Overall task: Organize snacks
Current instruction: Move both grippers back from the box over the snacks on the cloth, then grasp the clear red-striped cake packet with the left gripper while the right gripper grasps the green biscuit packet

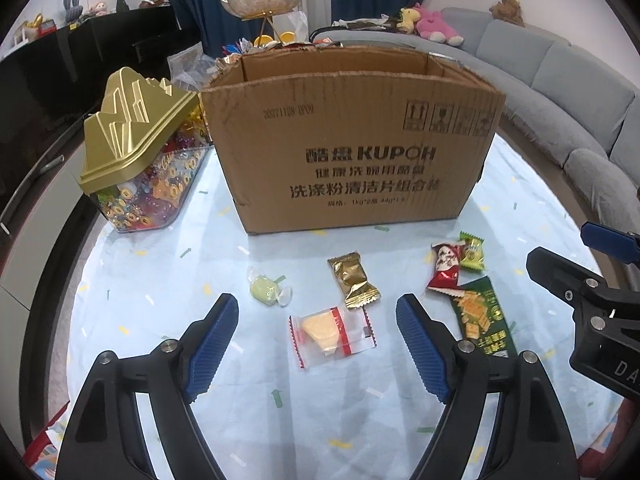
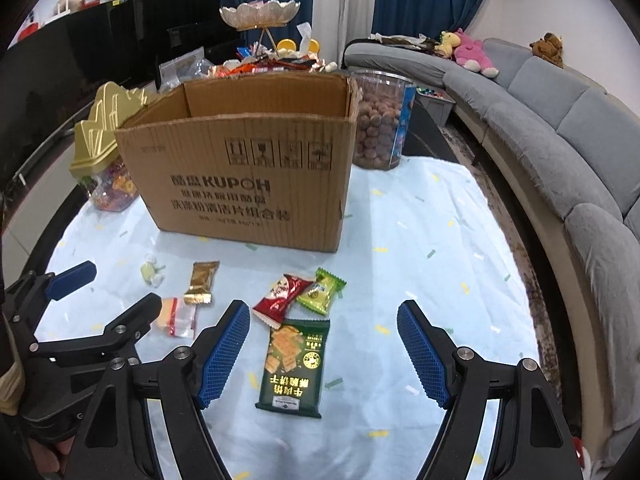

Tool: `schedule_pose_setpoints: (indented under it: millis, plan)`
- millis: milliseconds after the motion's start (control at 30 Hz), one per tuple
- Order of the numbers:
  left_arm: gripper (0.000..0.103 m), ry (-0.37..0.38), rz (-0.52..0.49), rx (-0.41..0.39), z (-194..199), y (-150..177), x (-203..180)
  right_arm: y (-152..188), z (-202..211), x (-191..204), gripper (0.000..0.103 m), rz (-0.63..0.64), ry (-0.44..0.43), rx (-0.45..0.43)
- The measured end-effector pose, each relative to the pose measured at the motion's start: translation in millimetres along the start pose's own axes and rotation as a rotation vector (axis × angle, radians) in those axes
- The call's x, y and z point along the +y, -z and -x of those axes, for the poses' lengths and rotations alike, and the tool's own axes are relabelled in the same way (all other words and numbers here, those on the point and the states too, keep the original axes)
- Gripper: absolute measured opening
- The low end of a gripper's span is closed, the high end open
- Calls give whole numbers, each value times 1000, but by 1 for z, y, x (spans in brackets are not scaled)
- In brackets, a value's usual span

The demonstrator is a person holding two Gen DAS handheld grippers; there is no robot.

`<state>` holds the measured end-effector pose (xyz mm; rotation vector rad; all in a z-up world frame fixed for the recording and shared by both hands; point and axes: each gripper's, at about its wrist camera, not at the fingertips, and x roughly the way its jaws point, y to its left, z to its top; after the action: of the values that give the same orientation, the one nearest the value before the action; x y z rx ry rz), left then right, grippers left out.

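An open cardboard box [image 1: 352,152] [image 2: 244,184] stands on the pale blue cloth. In front of it lie loose snacks: a clear packet with a yellow wedge [image 1: 332,334] [image 2: 178,316], a gold sachet [image 1: 352,280] [image 2: 202,282], a pale green wrapped candy [image 1: 266,290] [image 2: 152,272], a red packet [image 1: 446,268] [image 2: 278,300], a light green candy [image 1: 472,252] [image 2: 322,292] and a dark green cracker bag [image 1: 478,316] [image 2: 296,364]. My left gripper [image 1: 318,340] is open above the clear packet. My right gripper [image 2: 322,344] is open over the cracker bag.
A gold-lidded clear jar of candies [image 1: 140,168] [image 2: 104,160] stands left of the box. A clear tub of brown balls [image 2: 380,120] stands behind its right corner. A shell-shaped dish [image 2: 260,12] and a snack pile sit behind. A grey sofa [image 2: 560,140] curves along the right.
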<state>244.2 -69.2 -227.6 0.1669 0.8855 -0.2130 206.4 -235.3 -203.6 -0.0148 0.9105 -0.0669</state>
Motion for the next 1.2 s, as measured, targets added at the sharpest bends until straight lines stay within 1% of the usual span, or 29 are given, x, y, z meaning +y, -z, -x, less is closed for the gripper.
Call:
schedule_pose_setpoints:
  millis: [133, 267, 400, 567, 867, 1200]
  plan:
    - [81, -6, 6, 4, -9, 4, 0, 6, -11, 1, 77, 6, 1, 16]
    - [81, 9, 16, 20, -21, 10, -2, 13, -21, 2, 77, 13, -3, 37]
    - [81, 0, -4, 25, -29, 14, -6, 19, -27, 2, 77, 18, -8, 52]
    - [81, -4, 11, 28, -37, 16, -5, 23, -34, 3, 77, 29, -9, 59]
    - [81, -44, 37, 30, -47, 17, -3, 26, -47, 6, 77, 36, -17, 68]
    - [81, -62, 63, 30, -57, 23, 0, 33, -60, 9, 77, 45, -26, 84]
